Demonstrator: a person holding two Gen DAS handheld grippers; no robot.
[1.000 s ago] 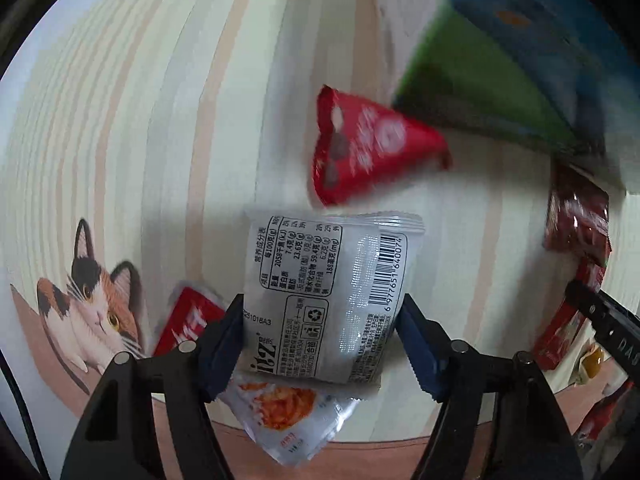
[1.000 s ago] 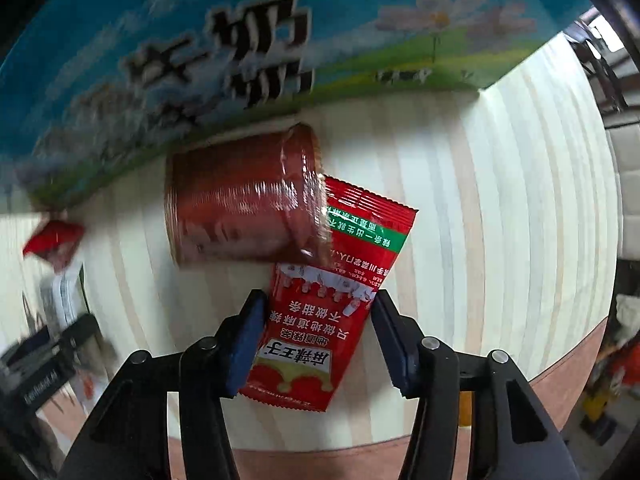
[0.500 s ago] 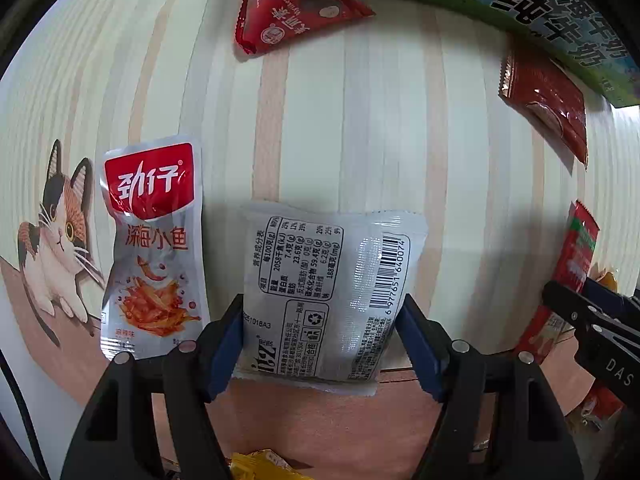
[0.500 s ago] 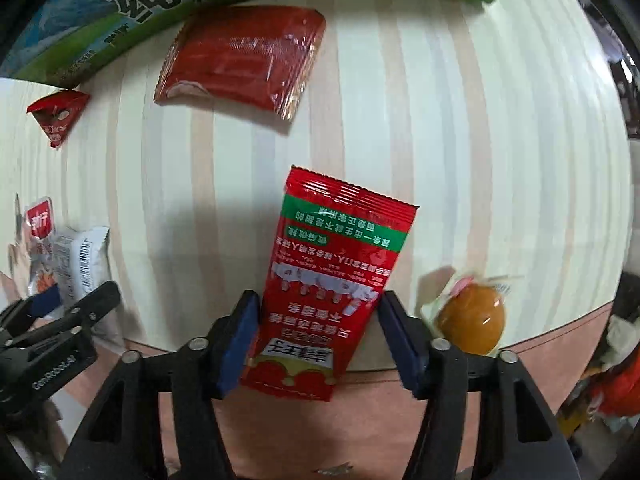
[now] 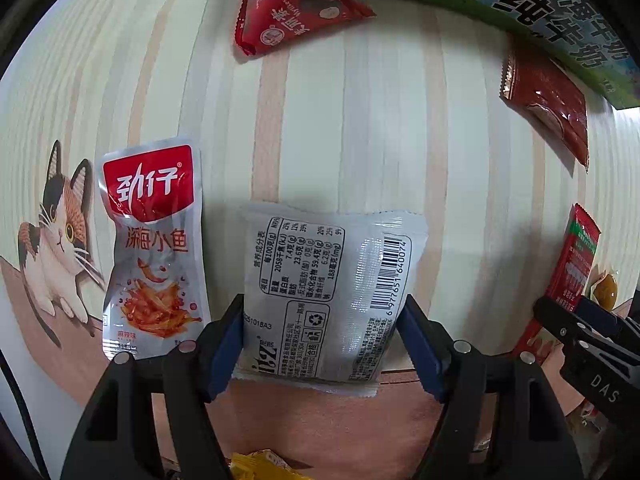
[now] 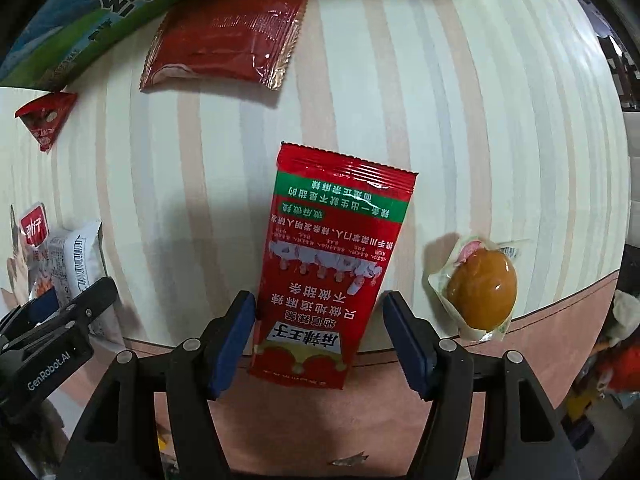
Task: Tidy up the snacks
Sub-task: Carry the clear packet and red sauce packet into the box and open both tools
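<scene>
A silver snack packet [image 5: 330, 300], printed side with barcode facing up, is clamped at its near end by the left gripper [image 5: 322, 344], both blue pads pressed against its side edges. Just to its left a silver-and-red dried fish packet [image 5: 154, 248] lies flat on the striped tablecloth [image 5: 360, 128], beside a printed calico cat [image 5: 54, 232]. Farther off a triangular red snack packet [image 5: 292, 4] is seen near a green-and-blue milk carton box [image 5: 560, 28], with a dark red sachet [image 5: 548, 100] lying just beside the box.

A long red spicy-strip packet [image 6: 326, 268] lies between the fingers of the right gripper [image 6: 318, 340]; the left pad touches its edge, while a gap is visible at the right pad, so whether it is gripped cannot be told. To its right a vacuum-packed braised egg [image 6: 480, 284] rests near the table edge.
</scene>
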